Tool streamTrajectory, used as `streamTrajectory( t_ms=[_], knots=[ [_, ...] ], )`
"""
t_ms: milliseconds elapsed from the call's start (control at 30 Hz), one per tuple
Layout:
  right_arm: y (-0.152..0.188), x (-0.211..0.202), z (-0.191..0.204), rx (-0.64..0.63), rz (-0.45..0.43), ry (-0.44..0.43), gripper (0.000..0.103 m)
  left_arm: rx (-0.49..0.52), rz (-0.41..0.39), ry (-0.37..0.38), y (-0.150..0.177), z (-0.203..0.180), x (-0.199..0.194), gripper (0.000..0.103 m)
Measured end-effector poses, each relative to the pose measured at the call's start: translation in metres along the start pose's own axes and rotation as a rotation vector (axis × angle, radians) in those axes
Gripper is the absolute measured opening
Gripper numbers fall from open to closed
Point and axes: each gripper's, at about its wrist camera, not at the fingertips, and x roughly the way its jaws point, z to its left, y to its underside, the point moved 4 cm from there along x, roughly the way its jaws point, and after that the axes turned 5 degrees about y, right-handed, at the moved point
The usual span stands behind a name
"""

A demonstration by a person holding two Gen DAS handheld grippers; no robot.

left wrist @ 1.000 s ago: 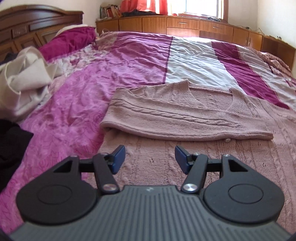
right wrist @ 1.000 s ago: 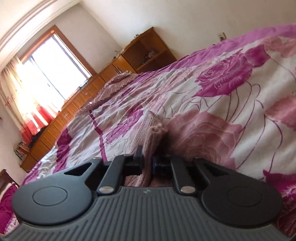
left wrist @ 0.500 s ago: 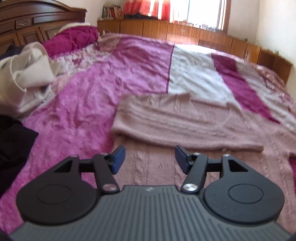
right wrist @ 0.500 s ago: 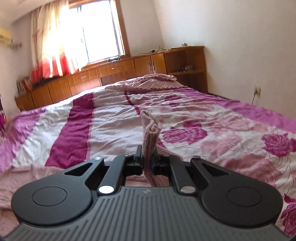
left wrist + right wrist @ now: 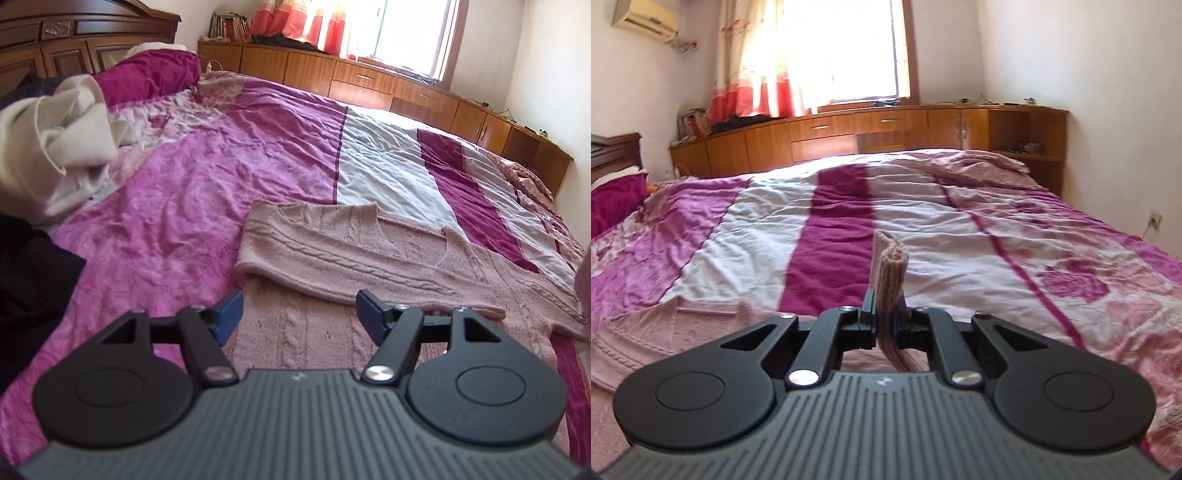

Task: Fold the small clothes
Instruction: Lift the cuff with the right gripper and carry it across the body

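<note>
A dusty-pink cable-knit sweater [image 5: 369, 258] lies flat on the bed, one sleeve folded across its body. My left gripper [image 5: 297, 314] hovers just above the sweater's near part, its jaws opening and nothing between its blue pads [image 5: 229, 314]. In the right wrist view the sweater [image 5: 665, 332] spreads at the lower left. My right gripper [image 5: 885, 325] is shut on a ribbed sleeve cuff [image 5: 890, 266], which stands up out of the jaws, lifted over the bed.
The purple, white and pink floral bedspread [image 5: 221, 166] covers the bed. A cream garment [image 5: 48, 147] and a black one [image 5: 29, 280] lie at the left, a magenta pillow [image 5: 147, 74] by the wooden headboard. Wooden cabinets [image 5: 886, 125] run under the window.
My right gripper has swung from the floral side toward the bed's middle and rolled level, carrying the cuff. My left gripper has drawn back a little and its jaws stand wider.
</note>
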Motion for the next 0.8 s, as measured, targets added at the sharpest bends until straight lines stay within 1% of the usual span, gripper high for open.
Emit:
streamTrajectory(
  t_ms=[167,233,300,400,467,533,567,667,800],
  knots=[
    [-0.002,-0.005,0.046,-0.008,0.024,-0.043,0.008,-0.017,0.008,0.002,0.004,0.007,0.003,0.070],
    [-0.004,-0.006,0.062,-0.008,0.035,-0.056,0.008,-0.018,-0.001,-0.003,0.004,0.006,0.002,0.070],
    [-0.009,-0.009,0.078,-0.025,0.031,-0.064,0.008,0.010,-0.019,-0.013,0.004,0.002,-0.001,0.070],
    [-0.017,-0.011,0.103,-0.066,0.018,-0.067,0.008,0.099,-0.037,-0.016,0.005,-0.008,-0.006,0.070],
    [-0.023,-0.010,0.118,-0.072,0.022,-0.067,0.008,0.127,-0.042,-0.017,0.005,-0.011,-0.007,0.070],
    [-0.029,-0.009,0.131,-0.066,0.020,-0.078,0.008,0.123,-0.037,-0.009,0.007,-0.009,-0.005,0.070],
    [-0.034,-0.008,0.139,-0.064,0.020,-0.083,0.008,0.122,-0.032,-0.003,0.008,-0.008,-0.003,0.072],
    [-0.049,-0.008,0.159,-0.034,0.023,-0.103,0.008,0.118,-0.005,-0.019,0.011,0.000,0.003,0.074],
    [-0.073,-0.014,0.196,-0.058,-0.008,-0.133,0.008,0.066,0.022,-0.018,0.011,0.016,0.008,0.074]
  ],
)
